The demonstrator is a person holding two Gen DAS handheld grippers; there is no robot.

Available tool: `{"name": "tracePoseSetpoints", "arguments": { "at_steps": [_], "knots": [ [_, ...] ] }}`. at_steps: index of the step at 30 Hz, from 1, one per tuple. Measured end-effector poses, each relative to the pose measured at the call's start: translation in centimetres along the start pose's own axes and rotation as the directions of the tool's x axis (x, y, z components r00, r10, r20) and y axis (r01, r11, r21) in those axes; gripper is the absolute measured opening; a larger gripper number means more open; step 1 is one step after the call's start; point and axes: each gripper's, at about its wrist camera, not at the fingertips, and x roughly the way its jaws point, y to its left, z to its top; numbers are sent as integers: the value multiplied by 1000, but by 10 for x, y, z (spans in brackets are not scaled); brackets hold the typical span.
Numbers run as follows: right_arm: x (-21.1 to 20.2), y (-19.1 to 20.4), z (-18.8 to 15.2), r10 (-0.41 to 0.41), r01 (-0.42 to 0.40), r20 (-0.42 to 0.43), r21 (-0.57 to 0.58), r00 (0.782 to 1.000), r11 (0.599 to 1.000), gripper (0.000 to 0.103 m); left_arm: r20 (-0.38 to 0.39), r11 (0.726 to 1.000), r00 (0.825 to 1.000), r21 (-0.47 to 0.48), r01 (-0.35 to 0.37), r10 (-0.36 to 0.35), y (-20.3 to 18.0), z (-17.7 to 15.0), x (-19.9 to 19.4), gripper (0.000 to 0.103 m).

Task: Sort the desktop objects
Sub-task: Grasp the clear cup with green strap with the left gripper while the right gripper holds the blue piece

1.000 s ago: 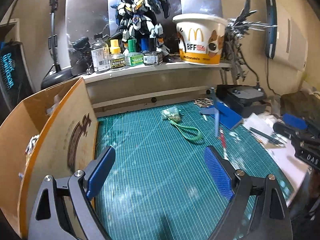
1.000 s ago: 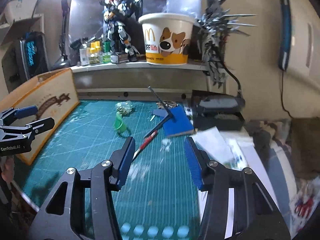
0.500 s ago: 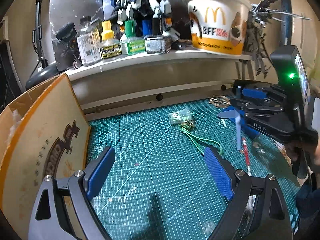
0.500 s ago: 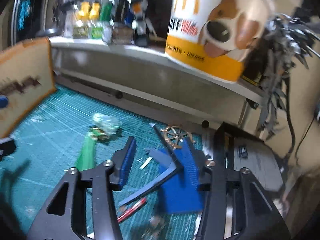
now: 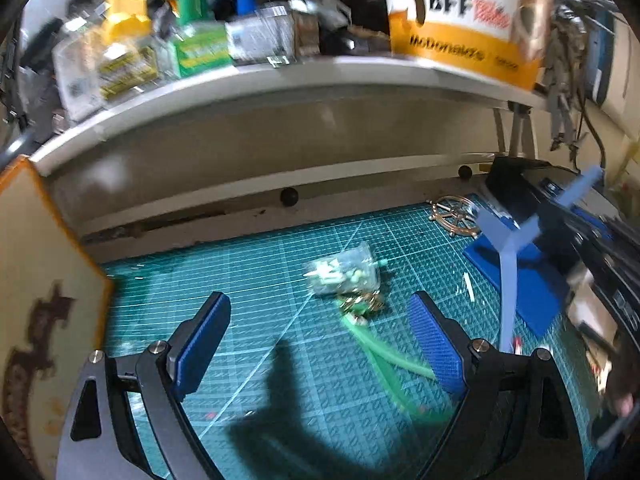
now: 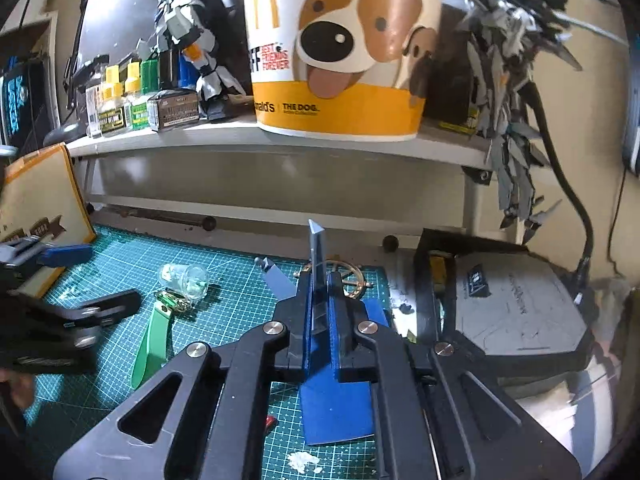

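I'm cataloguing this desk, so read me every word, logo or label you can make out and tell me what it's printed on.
"BEST FRIENDS FOREVER": paper bucket, red lettering.
"THE DOG.": bucket's yellow band.
"...nald's": same band, start cut off; the golden arches logo sits above.
"BFF": bucket, left wrist view, blurred.
Bottle labels on the shelf: too small.
Cardboard box banner print: blurred.
Black case lid markings: unreadable.
Screen text, far left: unreadable.

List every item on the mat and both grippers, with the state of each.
Right gripper: shut on the grey stand arm.
Stand arm: upright, clamped.
Blue base: flat on the mat.
Left gripper: open, empty.
Keychain cup: lying on its side.
Green strap: flat, attached to the cup.
Ship's wheel: lying flat.
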Motion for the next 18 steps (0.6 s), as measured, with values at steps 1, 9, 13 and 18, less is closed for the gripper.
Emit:
{"name": "tracePoseSetpoints", "arguments": {
  "at_steps": [1,9,13,18],
  "knots": [
    [-1,-1,-2,4,-4,2,5,1000,1000,7,-11,1000,1000,-7,-1,1,-1,1,7,91],
    [-8,-6,1,56,-56,-2,34,998,998,7,-82,998,997,-58,8,-13,-8,5,42,91],
    [-9,-6,-2,66,-66,-7,40,998,997,7,-79,995,996,-91,31,-38,-3,6,42,79],
    [-9,-9,-4,82,-82,-10,59,997,995,7,-67,990,995,-131,61,-70,4,8,40,51]
  ]
}}
